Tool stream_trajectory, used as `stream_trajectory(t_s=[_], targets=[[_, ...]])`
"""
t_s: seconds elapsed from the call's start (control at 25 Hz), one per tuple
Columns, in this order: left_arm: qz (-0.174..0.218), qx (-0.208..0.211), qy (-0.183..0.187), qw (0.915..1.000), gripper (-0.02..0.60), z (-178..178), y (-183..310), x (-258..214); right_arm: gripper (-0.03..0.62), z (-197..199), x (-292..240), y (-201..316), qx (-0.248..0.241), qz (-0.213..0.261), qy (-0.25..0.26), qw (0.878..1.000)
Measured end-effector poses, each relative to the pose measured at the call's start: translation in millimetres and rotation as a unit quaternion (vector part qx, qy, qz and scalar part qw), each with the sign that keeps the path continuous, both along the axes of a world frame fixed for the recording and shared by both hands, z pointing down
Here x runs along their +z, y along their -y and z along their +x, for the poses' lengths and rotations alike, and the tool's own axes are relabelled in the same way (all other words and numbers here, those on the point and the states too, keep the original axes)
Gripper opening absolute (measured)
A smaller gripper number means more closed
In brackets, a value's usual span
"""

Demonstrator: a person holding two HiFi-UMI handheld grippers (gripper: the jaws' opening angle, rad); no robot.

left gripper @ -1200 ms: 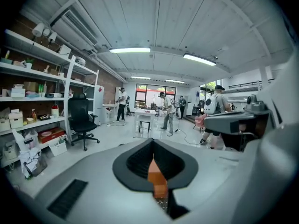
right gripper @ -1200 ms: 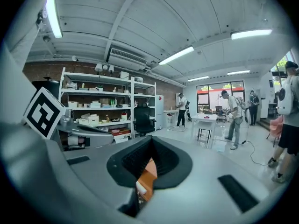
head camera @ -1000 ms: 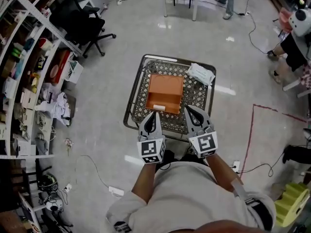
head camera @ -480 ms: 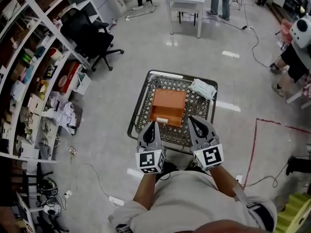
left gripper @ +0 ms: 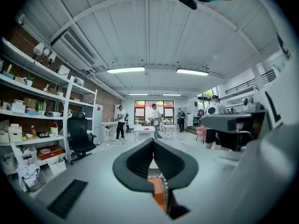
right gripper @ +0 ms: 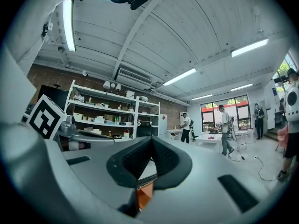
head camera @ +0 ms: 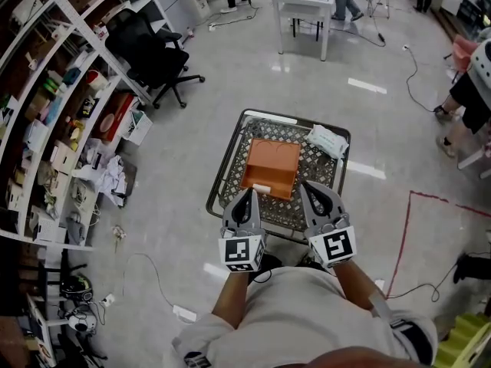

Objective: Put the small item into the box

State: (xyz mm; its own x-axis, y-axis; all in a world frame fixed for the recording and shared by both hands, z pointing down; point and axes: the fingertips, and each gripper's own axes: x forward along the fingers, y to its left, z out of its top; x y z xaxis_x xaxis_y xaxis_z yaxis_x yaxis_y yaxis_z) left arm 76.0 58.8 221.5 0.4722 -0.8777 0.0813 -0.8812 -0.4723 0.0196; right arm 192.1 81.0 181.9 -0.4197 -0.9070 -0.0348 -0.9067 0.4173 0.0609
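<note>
1. Grey polished floor (head camera: 180, 182) runs under everything. Nearest, the left tool (head camera: 247, 195) and right tool (head camera: 307, 188) are each pressed together with nothing between the pads, and they hover side by side over the near rim of a wire cart (head camera: 230, 176).
2. At 12 o'clock from the tools, an open orange box (head camera: 272, 158) sits in that cart.
3. A small white item (head camera: 261, 188) lies at the box's 6 o'clock end. It seems to be inside against the near wall, though it may be resting on the rim, so that placement looks done.
4. A white packet (head camera: 328, 140) lies on the mesh at 1 o'clock of the box, outside it. If it counts as an item, it is still to go.
</note>
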Motion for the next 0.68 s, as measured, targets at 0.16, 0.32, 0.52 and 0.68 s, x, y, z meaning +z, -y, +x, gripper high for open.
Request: stream_trajectory(t_s=[0.16,0.32,0.52,0.68], targets=[[0.009,0.001,0.0,1.0,0.009,5,2,-2,0.003,7,0,1,0.003,0.006,0.0,1.0],[0.007,0.005,0.001,1.0,0.009,10,2,-4,0.003,10,-2,1,0.005,0.007,-0.004,1.0],[0.004,0.014,-0.002,0.9999,0.009,23,1,-2,0.003,19,0,0,0.007,0.01,-0.002,1.0],[0.005,0.015,-0.001,0.9999,0.009,32,-1,-3,0.003,30,0,-2,0.009,0.011,-0.003,1.0]])
